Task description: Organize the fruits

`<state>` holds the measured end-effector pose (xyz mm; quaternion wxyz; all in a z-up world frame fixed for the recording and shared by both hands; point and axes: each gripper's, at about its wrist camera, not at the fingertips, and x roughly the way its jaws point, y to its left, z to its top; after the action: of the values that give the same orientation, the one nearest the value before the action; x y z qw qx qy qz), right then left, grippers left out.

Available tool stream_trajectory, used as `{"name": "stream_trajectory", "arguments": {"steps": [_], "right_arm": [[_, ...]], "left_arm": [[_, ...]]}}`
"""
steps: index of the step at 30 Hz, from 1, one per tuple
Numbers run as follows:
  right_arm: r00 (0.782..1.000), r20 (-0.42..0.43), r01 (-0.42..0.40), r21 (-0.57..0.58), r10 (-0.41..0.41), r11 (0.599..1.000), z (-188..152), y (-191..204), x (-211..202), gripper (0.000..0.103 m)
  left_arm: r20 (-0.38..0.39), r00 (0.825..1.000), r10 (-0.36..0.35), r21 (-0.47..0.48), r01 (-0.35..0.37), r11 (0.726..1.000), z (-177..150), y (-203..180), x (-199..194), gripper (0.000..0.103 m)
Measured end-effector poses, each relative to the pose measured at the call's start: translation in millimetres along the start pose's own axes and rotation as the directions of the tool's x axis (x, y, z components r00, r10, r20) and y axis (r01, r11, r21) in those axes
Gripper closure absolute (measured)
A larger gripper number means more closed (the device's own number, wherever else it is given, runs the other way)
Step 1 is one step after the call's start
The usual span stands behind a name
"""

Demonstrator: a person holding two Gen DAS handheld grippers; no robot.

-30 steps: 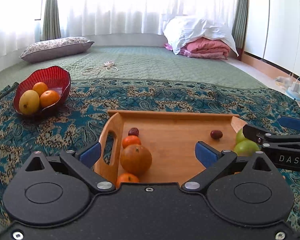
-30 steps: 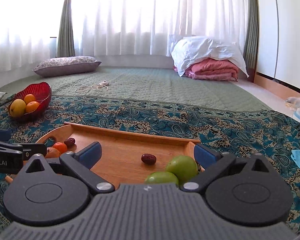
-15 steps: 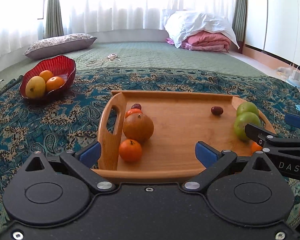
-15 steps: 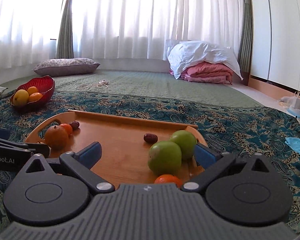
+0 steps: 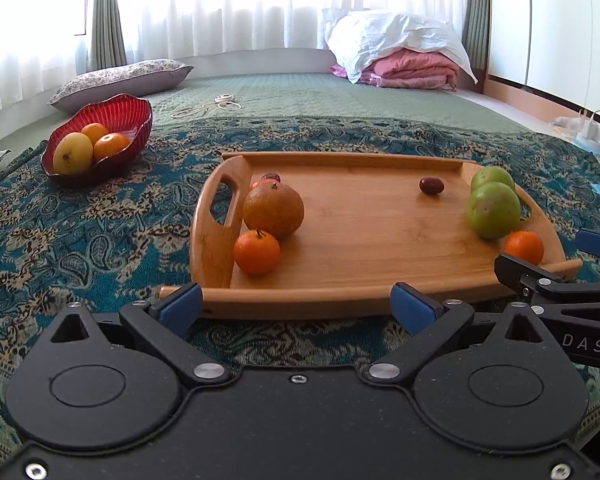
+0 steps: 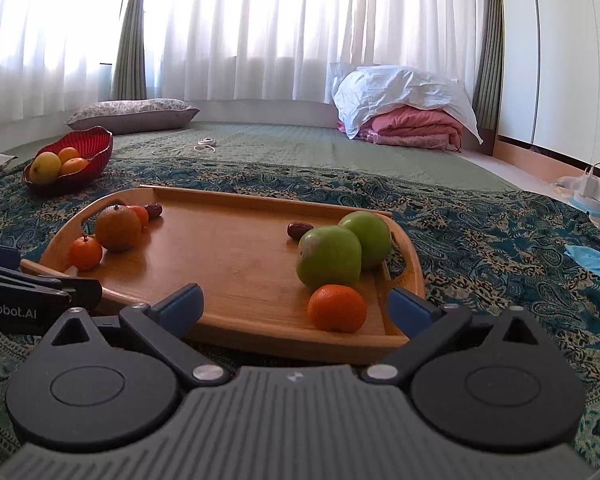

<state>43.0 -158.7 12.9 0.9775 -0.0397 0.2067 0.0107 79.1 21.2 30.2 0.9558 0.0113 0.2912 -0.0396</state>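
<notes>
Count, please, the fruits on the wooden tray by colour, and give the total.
Orange: 4, namely a large one, a small one in front of it, one partly hidden behind it, and one near the green pair
Green: 2
Dark red: 2
Total: 8

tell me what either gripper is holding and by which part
Nothing. The left gripper and right gripper are both open and empty, short of the tray.

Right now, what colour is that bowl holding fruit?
Deep red with ribbed walls: the bowl shows best in the left wrist view.
</notes>
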Motion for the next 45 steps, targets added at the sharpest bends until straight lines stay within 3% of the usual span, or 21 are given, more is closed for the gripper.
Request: {"name": "stream_trajectory", "arguments": {"steps": [21,45], "right_arm": [[0.996,-0.091,0.011,-0.052,-0.016,0.999,-35,7,9,0.0],[0.988,-0.156,-0.017,-0.025,0.013,1.0,-37,2,23,0.0]], "left_arm": [[-0.064,0.998,0.028,-0.01,-0.029,1.0,-27,-1,19,0.002],[-0.083,0.996,0.029,-0.014,-0.031,0.999,-31,0,29,0.0]]}}
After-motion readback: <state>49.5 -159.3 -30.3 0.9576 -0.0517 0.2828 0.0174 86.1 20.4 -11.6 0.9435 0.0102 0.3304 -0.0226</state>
